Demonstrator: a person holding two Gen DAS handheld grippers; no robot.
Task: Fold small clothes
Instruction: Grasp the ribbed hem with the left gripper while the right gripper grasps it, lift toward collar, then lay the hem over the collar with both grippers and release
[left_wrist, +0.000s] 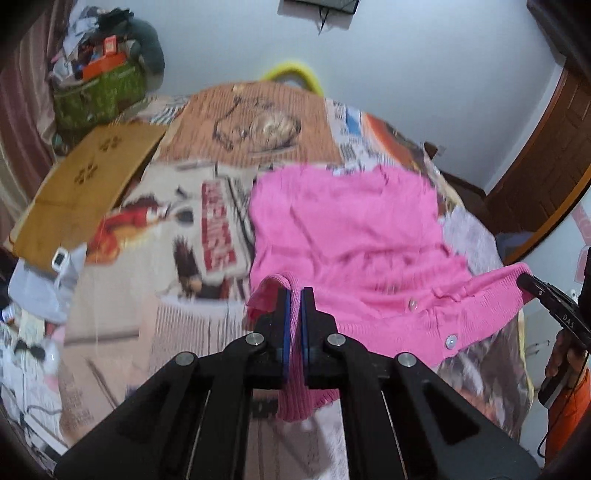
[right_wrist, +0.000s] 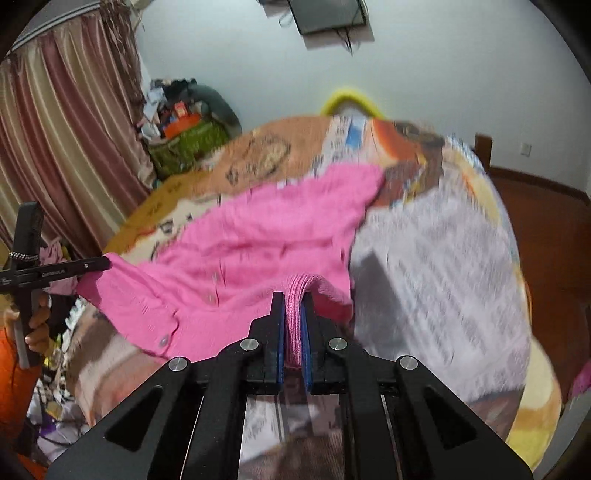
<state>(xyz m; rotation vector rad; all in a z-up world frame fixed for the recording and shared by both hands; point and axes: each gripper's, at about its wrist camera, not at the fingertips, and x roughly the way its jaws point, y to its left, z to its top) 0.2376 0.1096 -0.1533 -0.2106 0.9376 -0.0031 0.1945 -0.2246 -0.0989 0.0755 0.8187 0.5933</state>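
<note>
A pink knit cardigan (left_wrist: 347, 236) with small buttons is stretched over a bed covered with a printed blanket (left_wrist: 192, 229). My left gripper (left_wrist: 294, 295) is shut on the ribbed hem at one near corner. My right gripper (right_wrist: 294, 299) is shut on the ribbed hem at the other near corner of the cardigan (right_wrist: 258, 240). Both hold the hem lifted off the bed, while the far part lies on the blanket. The right gripper also shows at the right edge of the left wrist view (left_wrist: 524, 278); the left one shows at the left of the right wrist view (right_wrist: 107, 263).
A brown cardboard sheet (left_wrist: 85, 188) lies on the bed's left side. A green bag full of clutter (left_wrist: 99, 92) stands by the curtain (right_wrist: 66, 147). Loose clothes (left_wrist: 40, 288) lie at the near left. A wooden door (left_wrist: 546, 173) is on the right.
</note>
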